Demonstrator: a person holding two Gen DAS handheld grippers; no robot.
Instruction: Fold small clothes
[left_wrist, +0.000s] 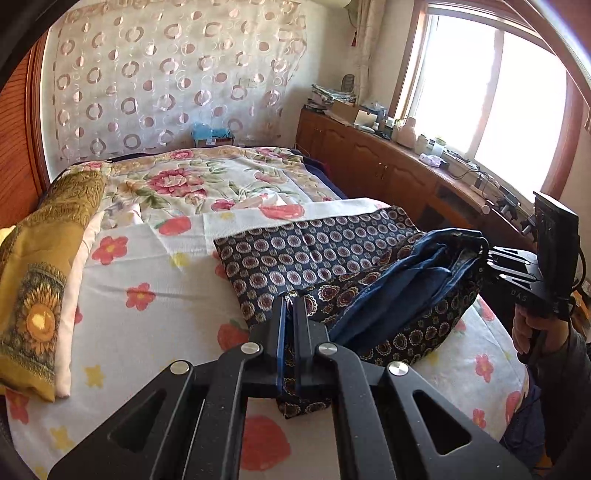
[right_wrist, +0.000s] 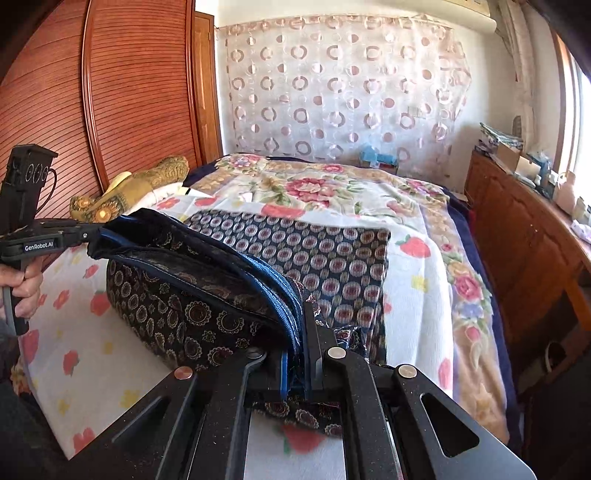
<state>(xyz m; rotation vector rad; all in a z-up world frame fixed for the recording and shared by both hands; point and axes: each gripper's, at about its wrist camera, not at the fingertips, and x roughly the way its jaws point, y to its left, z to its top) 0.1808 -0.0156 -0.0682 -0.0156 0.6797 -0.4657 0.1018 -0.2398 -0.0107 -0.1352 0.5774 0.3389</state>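
A dark navy garment (left_wrist: 399, 295) with gold medallion print and a blue lining hangs stretched between both grippers, just above the bed. In the left wrist view my left gripper (left_wrist: 290, 301) is shut on one end of its edge. My right gripper (left_wrist: 489, 256) pinches the far end at the right, with a hand (left_wrist: 532, 332) on its grip. In the right wrist view my right gripper (right_wrist: 299, 332) is shut on the garment (right_wrist: 192, 295), whose cloth hides one finger. My left gripper (right_wrist: 90, 234) holds the other end at the left.
A flat dark cloth with round motifs (left_wrist: 295, 254) (right_wrist: 332, 251) lies on the white flowered sheet (left_wrist: 147, 295) behind the garment. A yellow sunflower pillow (left_wrist: 37, 288) (right_wrist: 129, 192) lies along the bed's left side. A cluttered wooden cabinet (left_wrist: 369, 158) (right_wrist: 517, 240) runs along the window side.
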